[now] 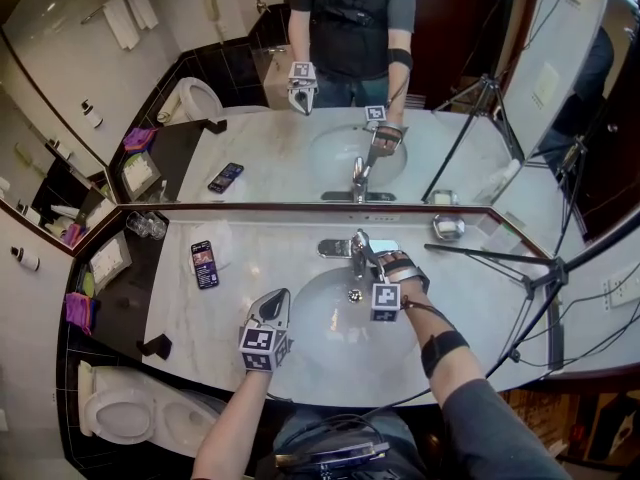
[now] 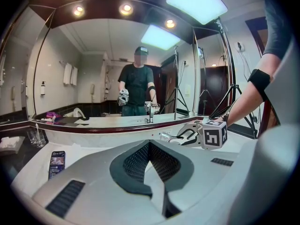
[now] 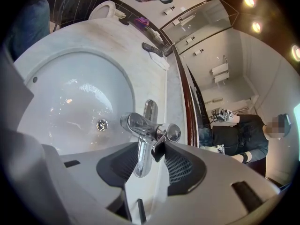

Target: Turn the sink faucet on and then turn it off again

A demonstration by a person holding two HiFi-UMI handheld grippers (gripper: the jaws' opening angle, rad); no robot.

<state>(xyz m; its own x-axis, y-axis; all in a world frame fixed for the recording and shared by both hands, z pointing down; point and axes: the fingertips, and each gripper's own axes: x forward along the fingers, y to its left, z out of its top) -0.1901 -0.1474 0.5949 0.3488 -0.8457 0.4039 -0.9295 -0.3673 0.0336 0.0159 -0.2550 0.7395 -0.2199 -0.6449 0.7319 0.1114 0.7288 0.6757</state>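
The faucet (image 1: 358,251) stands at the far edge of the sink (image 1: 322,320), in the middle of the marble surface (image 1: 250,253). The right claw (image 3: 151,146) comes to it from the near right and points downward. Its jaws stand partly apart with the chrome lever (image 3: 143,156) between them, and the pads seem to press on both sides of it. The lever's long axis runs along the claw, so I judge that the next move is a tilt of the wrist, not a sideways push. No water stream is visible. The left claw (image 2: 149,144) is pressed together and empty. It is near the sink's left rim, well apart from the faucet.
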